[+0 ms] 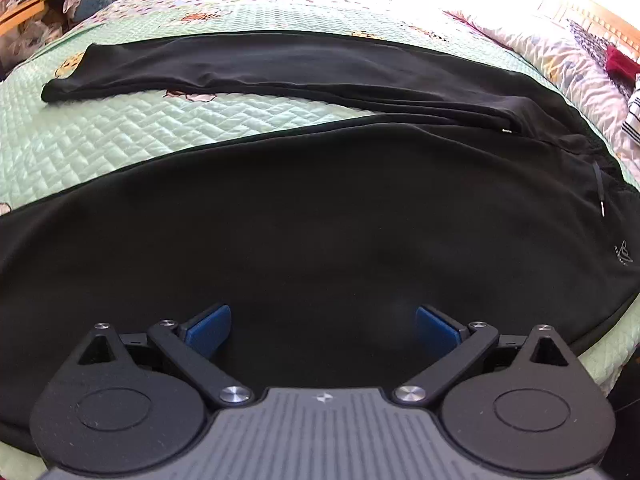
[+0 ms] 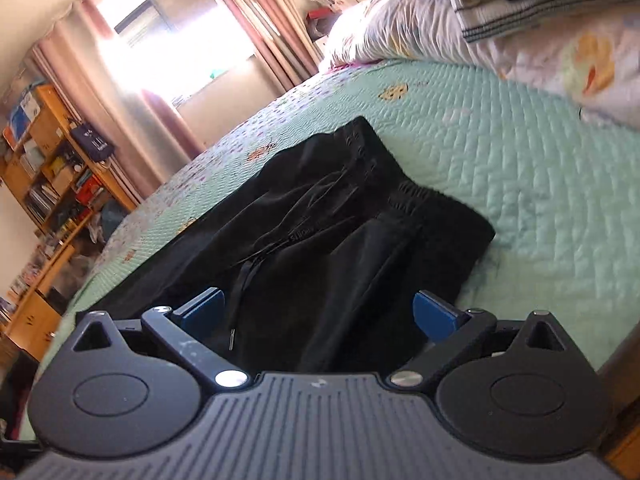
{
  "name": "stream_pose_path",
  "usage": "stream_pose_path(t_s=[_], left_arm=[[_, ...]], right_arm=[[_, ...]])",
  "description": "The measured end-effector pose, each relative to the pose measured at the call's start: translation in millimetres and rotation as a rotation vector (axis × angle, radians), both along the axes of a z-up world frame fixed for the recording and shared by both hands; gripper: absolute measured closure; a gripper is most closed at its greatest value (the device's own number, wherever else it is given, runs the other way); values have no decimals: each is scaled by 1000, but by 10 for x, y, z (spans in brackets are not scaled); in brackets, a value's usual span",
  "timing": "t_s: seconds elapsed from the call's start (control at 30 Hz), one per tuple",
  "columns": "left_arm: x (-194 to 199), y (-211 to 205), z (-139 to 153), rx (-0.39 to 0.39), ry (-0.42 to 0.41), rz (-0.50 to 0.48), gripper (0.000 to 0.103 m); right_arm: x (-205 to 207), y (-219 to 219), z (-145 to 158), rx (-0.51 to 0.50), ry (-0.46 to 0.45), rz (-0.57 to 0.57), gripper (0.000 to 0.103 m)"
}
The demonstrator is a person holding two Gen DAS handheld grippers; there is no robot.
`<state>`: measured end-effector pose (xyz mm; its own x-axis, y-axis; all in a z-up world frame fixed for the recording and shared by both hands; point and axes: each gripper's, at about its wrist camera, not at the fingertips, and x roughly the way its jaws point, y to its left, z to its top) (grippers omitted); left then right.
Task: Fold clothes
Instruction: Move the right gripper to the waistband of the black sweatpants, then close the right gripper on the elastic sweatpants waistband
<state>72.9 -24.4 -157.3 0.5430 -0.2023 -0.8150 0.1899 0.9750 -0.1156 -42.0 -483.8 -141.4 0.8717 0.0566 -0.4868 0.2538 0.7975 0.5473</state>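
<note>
Left wrist view shows us the black track pants (image 1: 320, 208) spread flat on the mint quilted bedspread (image 1: 120, 128), one leg filling the middle of the frame, the other running across the upper part toward the upper left, waistband at the right edge. In the right wrist view the elastic waistband (image 2: 404, 196) and its drawcord (image 2: 244, 280) sit at frame centre, a white duvet (image 2: 400, 28) at the upper right.

We judge the step in hand to be taking hold for the first fold, bringing one leg over the other. To do it well, we should pinch both layers right at an outer edge, one claw near the waist and one lower down the leg, and lift evenly so the cloth does not bunch; tuck the drawcord in first.

The left gripper (image 1: 322, 326) stands spread wide, blue pads apart over the fabric, nothing between them. The right gripper (image 2: 320, 312) is equally spread above the waist end, gripping nothing.
</note>
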Motion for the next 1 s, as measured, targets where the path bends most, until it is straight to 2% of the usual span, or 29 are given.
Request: stream_pose_path(t_s=[0.13,0.23,0.37,0.5,0.57,0.6,0.67,0.7,0.73,0.77,0.83,0.93,1.0], left_arm=[[40,-26,-63,12,5,-5,1],[54,-54,-79,35,3,-12,1],[74,-61,-45,38,9,-2,1],[90,-67,30,-39,-1,-19,1],[104,-74,9,-52,2,-26,1],[116,-79,-17,-47,8,-27,1],[121,-95,-70,-15,7,-33,1],[120,-107,-85,0,4,-40,1],[121,-118,-84,7,5,-48,1],[122,-129,-82,14,5,-56,1],[133,-137,-77,20,8,-65,1],[169,-123,-64,7,13,-62,1],[181,-100,-41,-17,12,-57,1]], right_arm=[[83,48,-117,38,-9,7,2],[137,128,-159,-35,42,-21,2],[83,185,-3,-77,-60,-61,2],[358,391,171,-204,-107,43,5],[537,444,166,-237,-89,52,11],[612,420,90,-243,-51,53,14],[759,362,-77,-253,31,55,29],[833,333,-160,-258,71,56,32],[843,285,-277,-271,119,53,44],[846,236,-397,-284,166,51,62],[687,169,-461,-309,154,35,76],[563,125,-413,-263,184,26,77],[562,199,-333,-288,213,28,77]])
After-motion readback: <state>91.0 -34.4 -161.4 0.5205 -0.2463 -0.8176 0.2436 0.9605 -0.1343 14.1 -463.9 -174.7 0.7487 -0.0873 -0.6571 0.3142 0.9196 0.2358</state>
